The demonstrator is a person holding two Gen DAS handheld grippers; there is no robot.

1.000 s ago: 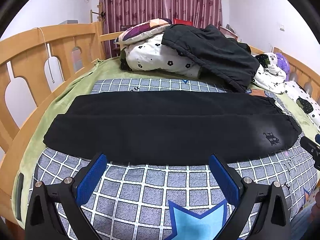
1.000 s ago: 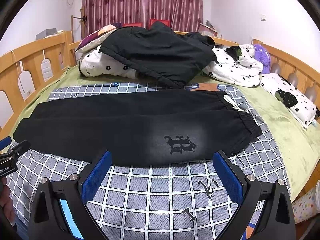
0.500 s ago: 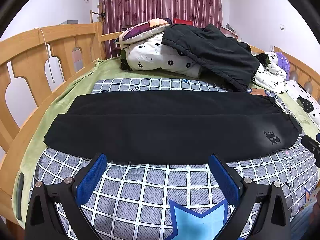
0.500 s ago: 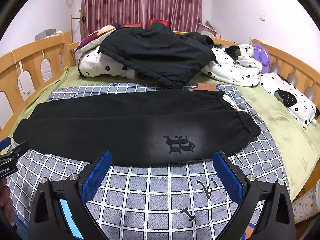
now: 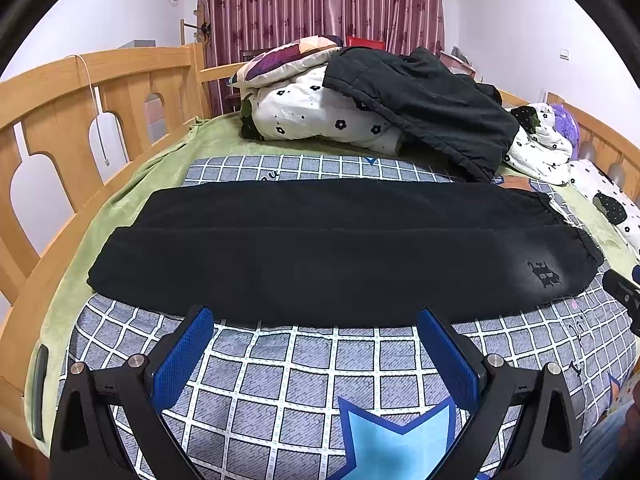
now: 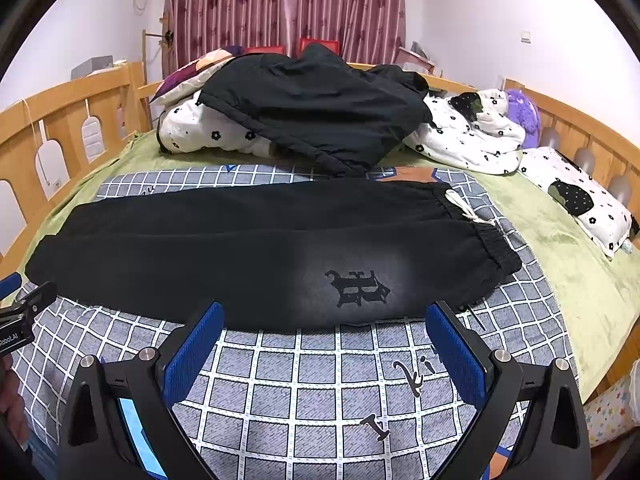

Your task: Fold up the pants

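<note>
Barely anything has shifted: both grippers, left (image 5: pixel 314 354) and right (image 6: pixel 324 350), hover released, empty. Black fleece pants (image 6: pixel 256 256) lie flat at twelve o'clock; soft and limp, best pinched at waistband (image 6: pixel 490 246) and cuff (image 5: pixel 104 270).

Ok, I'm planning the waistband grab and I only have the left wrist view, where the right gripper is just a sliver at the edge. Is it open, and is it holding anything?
Observer: The right gripper is open, jaws wide apart, with nothing between them. It is above the checked sheet, fingertips about level with the near edge of the pants.
Operator: What's straight ahead of it?
Observer: The printed logo on the near leg lies between its two fingers in the right wrist view.
Operator: Anything loose at the waistband?
Observer: A white drawstring trails off the waistband onto the sheet.
</note>
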